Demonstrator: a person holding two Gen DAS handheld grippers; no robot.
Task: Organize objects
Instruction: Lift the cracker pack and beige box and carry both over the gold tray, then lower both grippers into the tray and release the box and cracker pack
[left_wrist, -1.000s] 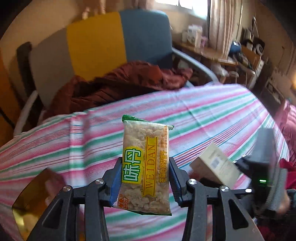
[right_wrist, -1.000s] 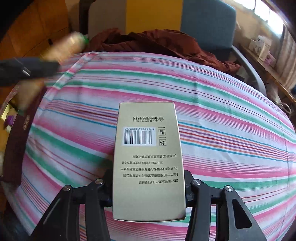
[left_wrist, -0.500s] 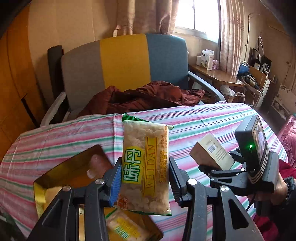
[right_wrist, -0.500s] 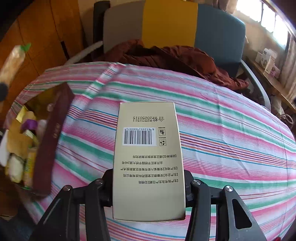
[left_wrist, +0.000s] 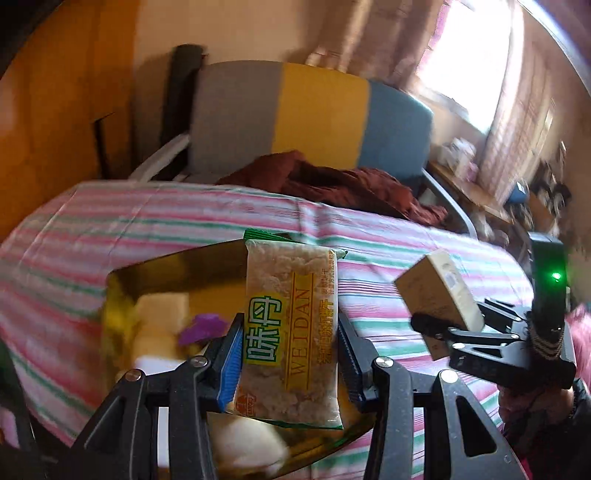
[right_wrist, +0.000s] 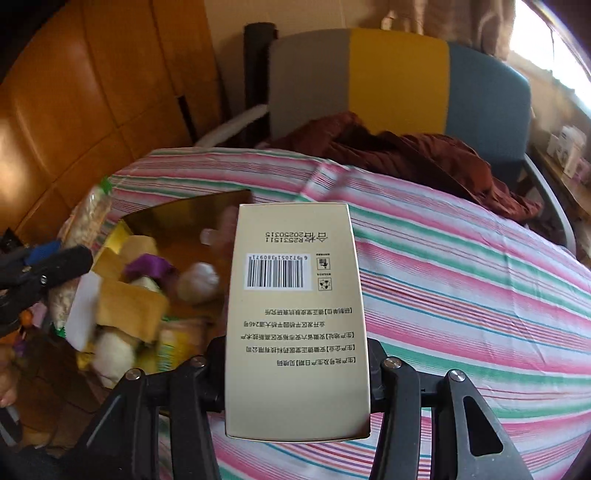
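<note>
My left gripper (left_wrist: 290, 354) is shut on a clear snack packet (left_wrist: 291, 325) with a yellow-green label, held upright above a gold-lined box (left_wrist: 162, 273). My right gripper (right_wrist: 297, 373) is shut on a beige carton (right_wrist: 295, 314) with a barcode, held above the striped cloth to the right of the same box (right_wrist: 192, 218). In the left wrist view the right gripper (left_wrist: 447, 325) and its carton (left_wrist: 436, 291) show at the right. In the right wrist view the left gripper (right_wrist: 44, 269) and its packet (right_wrist: 88, 218) show at the far left.
The box holds several snacks, among them a purple wrapper (right_wrist: 147, 267) and a round pale piece (right_wrist: 197, 282). The pink-green striped cloth (right_wrist: 461, 277) covers the table. A grey-yellow-blue chair (right_wrist: 399, 81) with a dark red garment (right_wrist: 406, 151) stands behind.
Both grippers have swung left, still holding their items. The gold-lined box with snacks has come into view under the left gripper and beside the right one.
</note>
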